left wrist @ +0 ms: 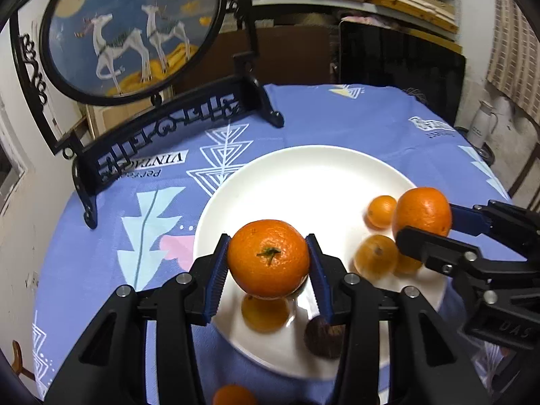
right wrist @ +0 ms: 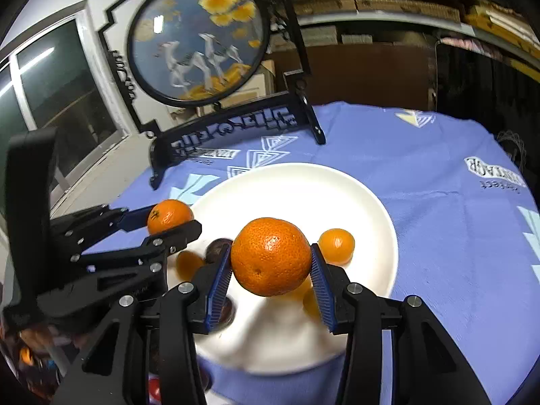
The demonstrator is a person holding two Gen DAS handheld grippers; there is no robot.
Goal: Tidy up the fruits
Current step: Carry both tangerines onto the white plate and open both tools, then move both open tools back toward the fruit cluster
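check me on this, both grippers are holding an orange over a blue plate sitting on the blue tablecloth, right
One thing is off: the plate is white, not blue, as the left wrist view shows. The rest stands: the left gripper and the right gripper each hold an orange over it, and it sits on the blue tablecloth.

The blue tablecloth [left wrist: 303, 125] carries upside-down print "VINTAGE" [left wrist: 168, 159] at ten o'clock of the plate [left wrist: 303, 168]; a second "VINTAGE" logo [right wrist: 494, 172] sits at two o'clock.

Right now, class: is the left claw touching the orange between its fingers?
Touching. The left wrist view shows both blue pads pressed against the orange, which the left claw holds above the white plate.
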